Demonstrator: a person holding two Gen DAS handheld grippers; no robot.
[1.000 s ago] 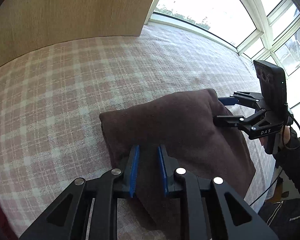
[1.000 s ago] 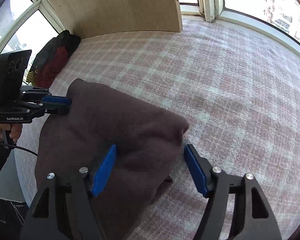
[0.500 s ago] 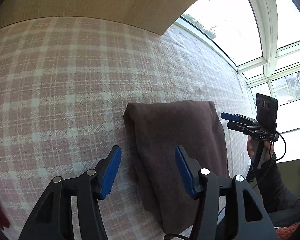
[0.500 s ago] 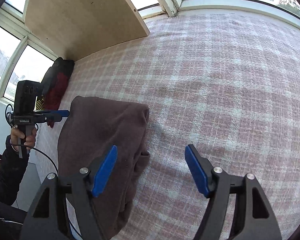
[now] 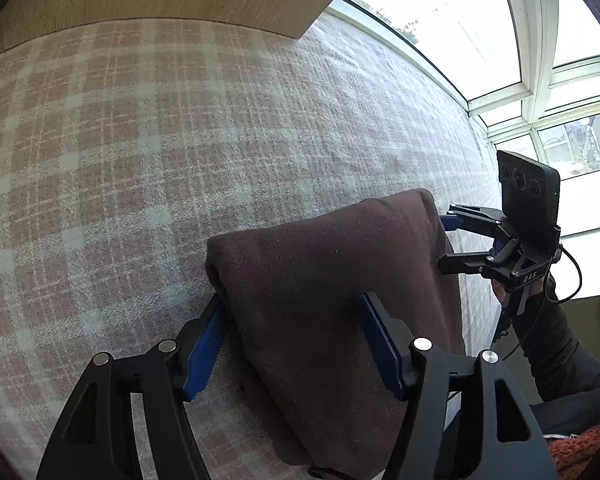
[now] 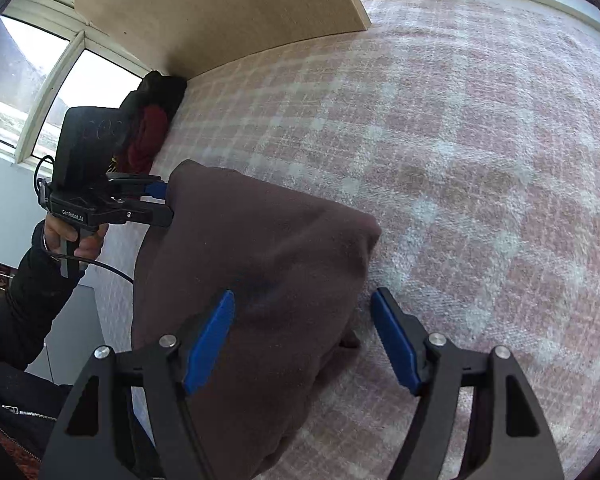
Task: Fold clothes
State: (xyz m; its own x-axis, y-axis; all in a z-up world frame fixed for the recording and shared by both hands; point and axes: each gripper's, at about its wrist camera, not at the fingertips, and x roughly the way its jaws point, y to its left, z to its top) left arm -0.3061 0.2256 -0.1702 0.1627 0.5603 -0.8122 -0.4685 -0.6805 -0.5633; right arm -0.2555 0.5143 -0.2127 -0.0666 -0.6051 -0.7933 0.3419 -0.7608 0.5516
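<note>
While the checked blanket (image 5: 148,152) looks the same as a second ago, the folded brown garment (image 5: 328,280) lies on its near edge, now bunched up between my tools. My left gripper (image 5: 296,340) was nearly closed then; its jaws have just been opening and now straddle the garment's left corner. My right gripper (image 6: 304,340) stays apart across the right corner, unclamped.
</note>
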